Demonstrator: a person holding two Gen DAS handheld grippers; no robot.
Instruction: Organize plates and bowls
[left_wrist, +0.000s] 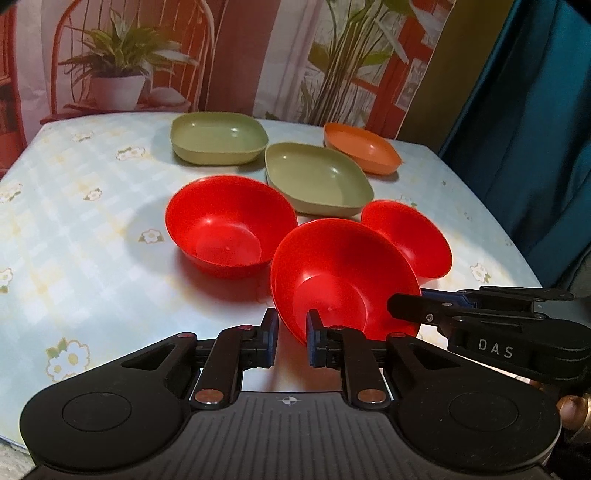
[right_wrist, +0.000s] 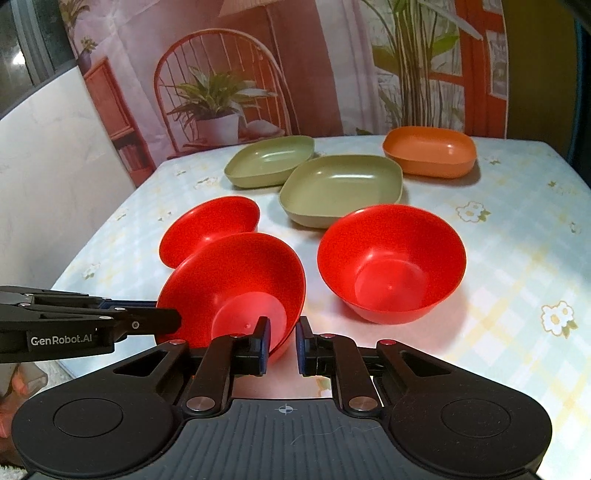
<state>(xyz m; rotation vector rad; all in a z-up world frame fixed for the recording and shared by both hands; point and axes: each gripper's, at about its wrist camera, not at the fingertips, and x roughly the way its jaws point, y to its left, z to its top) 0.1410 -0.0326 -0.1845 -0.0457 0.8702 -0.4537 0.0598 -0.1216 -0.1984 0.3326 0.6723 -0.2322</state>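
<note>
Three red bowls are on the flowered tablecloth. In the left wrist view, one red bowl stands upright at the centre, a nearer red bowl is tilted, and a third lies behind it. The tilted bowl's near rim lies between the fingers of my left gripper, which stand slightly apart. My right gripper comes in from the right at the same bowl's rim. In the right wrist view, the tilted bowl has its rim between the fingers of my right gripper, and the left gripper touches its left rim. Two green plates and an orange plate lie behind.
The table's right edge borders a blue curtain. A printed backdrop with a chair and plants hangs behind the table. In the right wrist view, a white wall stands left of the table. Bare tablecloth lies to the left.
</note>
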